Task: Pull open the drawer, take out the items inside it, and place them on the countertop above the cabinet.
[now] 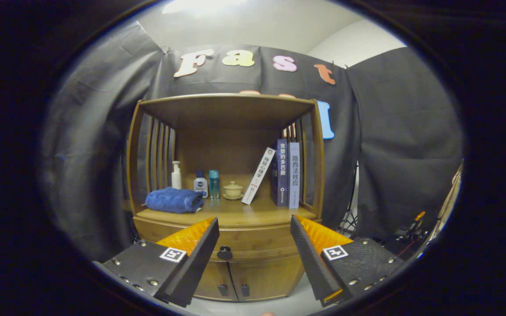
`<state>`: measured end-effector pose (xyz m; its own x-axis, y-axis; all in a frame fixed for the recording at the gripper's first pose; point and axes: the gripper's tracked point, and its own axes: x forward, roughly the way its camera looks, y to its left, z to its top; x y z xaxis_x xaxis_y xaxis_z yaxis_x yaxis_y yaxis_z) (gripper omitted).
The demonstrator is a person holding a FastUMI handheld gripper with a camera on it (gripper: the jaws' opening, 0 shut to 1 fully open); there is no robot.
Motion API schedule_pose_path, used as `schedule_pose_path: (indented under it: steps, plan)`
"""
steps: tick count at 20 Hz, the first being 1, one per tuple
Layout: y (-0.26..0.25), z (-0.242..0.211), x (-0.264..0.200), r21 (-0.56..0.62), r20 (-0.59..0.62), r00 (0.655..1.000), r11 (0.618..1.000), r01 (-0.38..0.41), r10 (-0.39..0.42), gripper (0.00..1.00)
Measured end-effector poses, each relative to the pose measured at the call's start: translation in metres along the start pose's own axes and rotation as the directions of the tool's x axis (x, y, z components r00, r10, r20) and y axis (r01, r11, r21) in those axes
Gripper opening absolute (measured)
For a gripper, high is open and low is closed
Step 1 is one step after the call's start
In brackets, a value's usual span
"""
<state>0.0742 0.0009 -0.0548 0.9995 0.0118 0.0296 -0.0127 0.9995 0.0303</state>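
Observation:
A wooden cabinet [226, 109] stands ahead of me against the booth wall. Its drawer [253, 245] is closed, with a round dark knob [224, 253] on the front, just inside my left finger. The countertop [235, 215] lies above the drawer, under a shelf roof. My gripper [254, 228] is open, its two orange-and-black fingers [191, 245] spread wide in front of the drawer with nothing between them. The drawer's contents are hidden.
On the countertop sit a folded blue towel [174, 200], a white pump bottle [176, 175], two small bottles [207, 184], a small lidded cup [233, 190] and three books [281, 173]. Two lower doors [244, 276] sit below the drawer. Stands and cables [406, 232] crowd the right.

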Motion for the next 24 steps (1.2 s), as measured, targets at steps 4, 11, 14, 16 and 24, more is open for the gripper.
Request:
schedule_pose_path:
  steps: [4,11,14,16,24]
  plan:
    - [0.008,-0.035,0.044,0.043,-0.006,1.0,0.999,-0.03,0.03,0.97]
    - [0.046,-0.115,0.098,0.042,-0.094,0.992,0.996,-0.079,0.082,0.99]
    - [0.063,-0.159,0.114,0.042,-0.177,0.978,0.994,-0.099,0.105,1.0]
    - [0.075,-0.185,0.116,0.043,-0.238,0.963,0.992,-0.122,0.129,1.0]
    - [0.076,-0.184,0.127,0.004,-0.182,0.981,0.997,-0.074,0.074,0.45]
